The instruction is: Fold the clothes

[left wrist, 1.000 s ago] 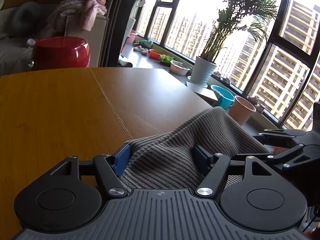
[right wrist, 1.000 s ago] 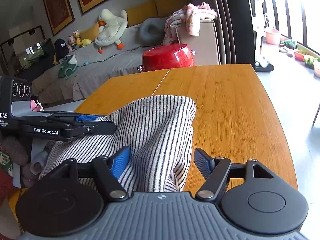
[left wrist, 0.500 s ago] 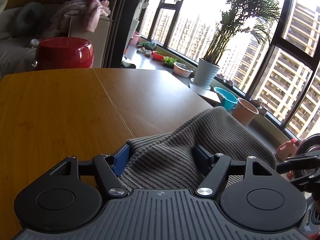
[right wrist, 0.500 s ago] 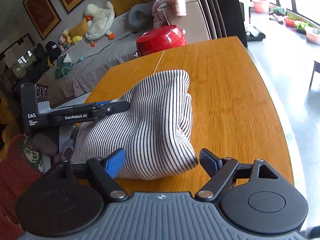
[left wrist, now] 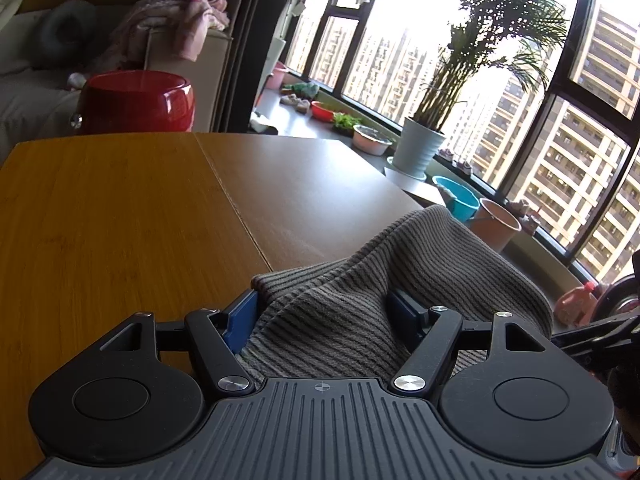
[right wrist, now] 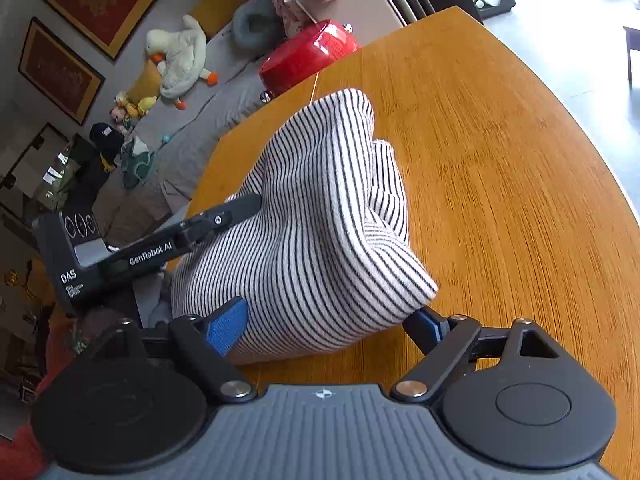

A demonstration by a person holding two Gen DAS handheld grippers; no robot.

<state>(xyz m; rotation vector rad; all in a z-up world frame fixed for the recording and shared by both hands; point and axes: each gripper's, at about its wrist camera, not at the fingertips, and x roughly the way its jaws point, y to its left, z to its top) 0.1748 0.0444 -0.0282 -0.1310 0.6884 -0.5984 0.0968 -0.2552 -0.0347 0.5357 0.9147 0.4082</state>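
Striped knit garment (right wrist: 320, 216): ribbed, white with thin dark stripes, soft and bunched into a humped mound on the counter (right wrist: 500, 168), near its front edge. In the left wrist view it reads grey-brown (left wrist: 360, 300), backlit.

Left gripper (left wrist: 324, 312): blue-padded fingers spread wide with cloth piled between them; can't tell if it actually pinches anything. From the right wrist view its finger tip disappears into the fabric (right wrist: 224, 216).

Right gripper (right wrist: 324, 326): jaws wide apart, cloth hem sitting between the pads, not clamped.

Counter: wood grain, orange-brown, rounded edge, seam down the middle. Glossy red pot (right wrist: 308, 56) beyond its far end. Sofa with plush duck (right wrist: 180, 60), framed pictures (right wrist: 100, 0). Big windows, potted palm (left wrist: 424, 148), basins on the sill.
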